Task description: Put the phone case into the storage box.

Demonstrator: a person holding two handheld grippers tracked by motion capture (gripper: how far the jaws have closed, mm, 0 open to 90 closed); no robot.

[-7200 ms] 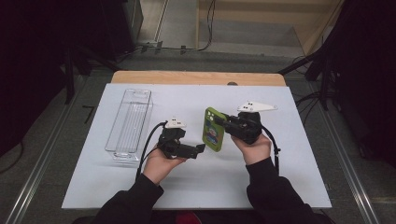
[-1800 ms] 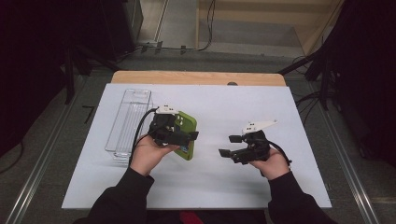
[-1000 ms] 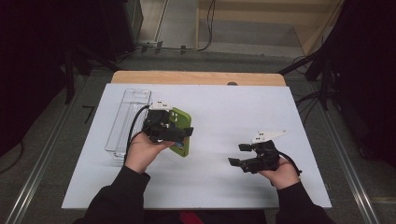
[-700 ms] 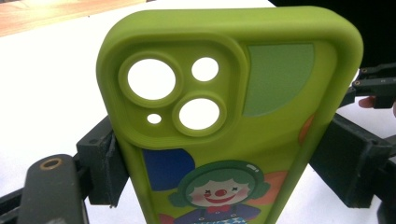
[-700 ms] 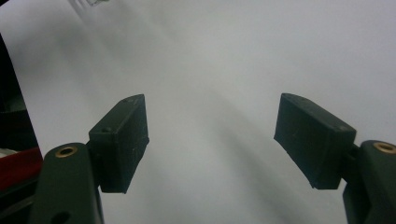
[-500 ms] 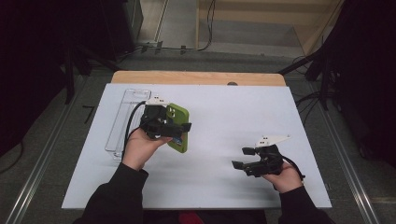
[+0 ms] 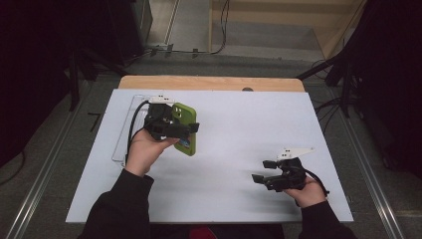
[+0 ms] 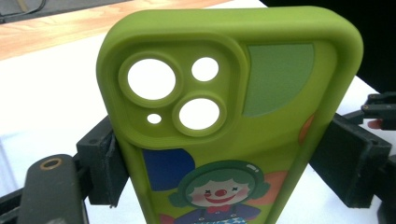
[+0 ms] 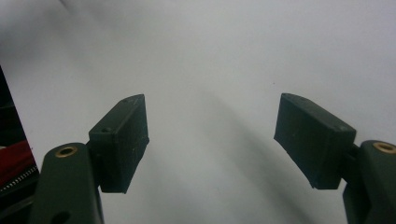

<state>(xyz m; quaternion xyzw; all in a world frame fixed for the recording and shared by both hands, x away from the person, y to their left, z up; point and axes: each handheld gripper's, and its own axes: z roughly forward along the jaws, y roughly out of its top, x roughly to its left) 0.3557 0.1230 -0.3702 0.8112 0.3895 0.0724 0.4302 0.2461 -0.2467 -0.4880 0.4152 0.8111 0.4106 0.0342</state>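
Since the earlier frames, the green phone case has been passed from the right gripper to the left gripper and is being carried toward the left side of the counter, while the right gripper has been drawn back to the near right part of the counter. The case is now being held above the white surface, just beside the clear plastic tray that is lying along the left edge.

In the left gripper view, the phone case is being pinched across its width, one black pad pressing on each long side, so the long axis of the case is running straight out from between the jaws, with the camera cut-outs at the far end. The clown print is being shown to the camera. In the high view this long axis is lying nearly parallel to the long axis of the tray, and the tray is lying to the left of the case, partly hidden under the left hand.

The right gripper is being held with its jaws spread wide and nothing between them; only bare counter is seen there. It is well apart from the case.

The left hand is clearly the nearer one, so the coming move is judged to be a short shift to the left and a lowering of the case into the tray
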